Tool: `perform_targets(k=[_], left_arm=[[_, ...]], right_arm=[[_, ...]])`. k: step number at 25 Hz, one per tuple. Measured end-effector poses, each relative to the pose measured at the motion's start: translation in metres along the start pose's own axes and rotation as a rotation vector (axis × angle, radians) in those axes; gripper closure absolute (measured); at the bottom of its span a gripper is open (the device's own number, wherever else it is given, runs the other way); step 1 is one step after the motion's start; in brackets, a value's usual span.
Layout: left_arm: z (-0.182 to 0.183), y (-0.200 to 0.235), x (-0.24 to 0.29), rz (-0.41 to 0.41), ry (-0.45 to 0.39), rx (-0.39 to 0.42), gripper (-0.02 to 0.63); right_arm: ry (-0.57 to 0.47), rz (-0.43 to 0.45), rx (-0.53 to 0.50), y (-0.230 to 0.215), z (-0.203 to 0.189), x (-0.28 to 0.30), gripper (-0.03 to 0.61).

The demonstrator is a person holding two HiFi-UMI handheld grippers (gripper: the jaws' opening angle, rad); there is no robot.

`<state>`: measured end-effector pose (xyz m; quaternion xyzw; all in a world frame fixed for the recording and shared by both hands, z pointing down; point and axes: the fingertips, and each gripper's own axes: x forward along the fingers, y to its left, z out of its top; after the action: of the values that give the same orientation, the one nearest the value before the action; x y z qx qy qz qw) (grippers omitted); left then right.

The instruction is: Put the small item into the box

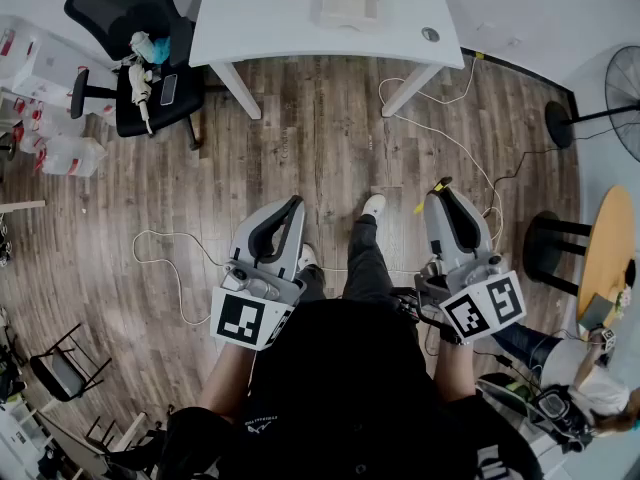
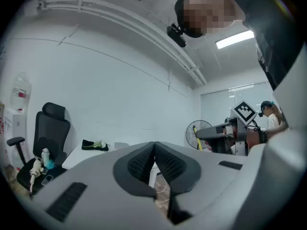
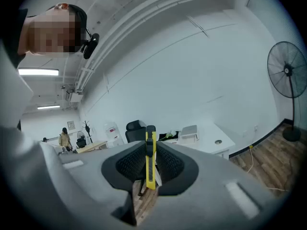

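Note:
My right gripper (image 1: 441, 192) (image 3: 150, 146) is shut on a slim yellow utility knife (image 3: 150, 163) (image 1: 438, 185), which stands on edge between the pads and pokes out past the tips. Beside it, my left gripper (image 1: 293, 206) (image 2: 154, 145) is shut with nothing in it. I hold both at waist height above the wood floor, pointing toward a white table (image 1: 270, 28). A white box (image 1: 350, 2) (image 3: 189, 132) sits on that table, far ahead of both grippers.
A black office chair (image 1: 140, 28) stands left of the table. Cables (image 1: 440, 133) trail over the floor. A standing fan (image 1: 625, 88) (image 3: 287, 71) and a round wooden table (image 1: 610, 248) are on the right. Another person (image 1: 590, 388) is at lower right.

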<state>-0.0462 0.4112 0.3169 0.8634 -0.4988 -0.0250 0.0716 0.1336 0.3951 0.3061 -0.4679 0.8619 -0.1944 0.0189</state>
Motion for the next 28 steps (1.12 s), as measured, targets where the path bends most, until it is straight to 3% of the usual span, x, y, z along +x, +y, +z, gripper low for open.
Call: perform_targets(k=[4,7,16,22,28], left_arm=[[0.012,-0.029,-0.049,-0.057,-0.027,-0.014,0.609],[0.022,-0.054,-0.059,-0.076,-0.046,-0.016,0.609],[0.025,-0.103,-0.053,-0.080,-0.041,0.022,0.609],[0.026,-0.149,-0.025,-0.102,-0.057,0.048,0.609],[0.014,-0.163,-0.015,-0.079,-0.051,0.053,0.609]], right_arm=[[-0.011,0.024,-0.058,0.058,-0.005,-0.043,0.509],[-0.020,0.038,-0.045,0.069,-0.006,-0.066,0.509],[-0.037,0.060,-0.071,0.049,0.001,-0.098,0.509],[-0.043,0.043,-0.027,0.006,0.002,-0.128,0.509],[-0.037,0.086,-0.077,-0.011,0.002,-0.134,0.509]])
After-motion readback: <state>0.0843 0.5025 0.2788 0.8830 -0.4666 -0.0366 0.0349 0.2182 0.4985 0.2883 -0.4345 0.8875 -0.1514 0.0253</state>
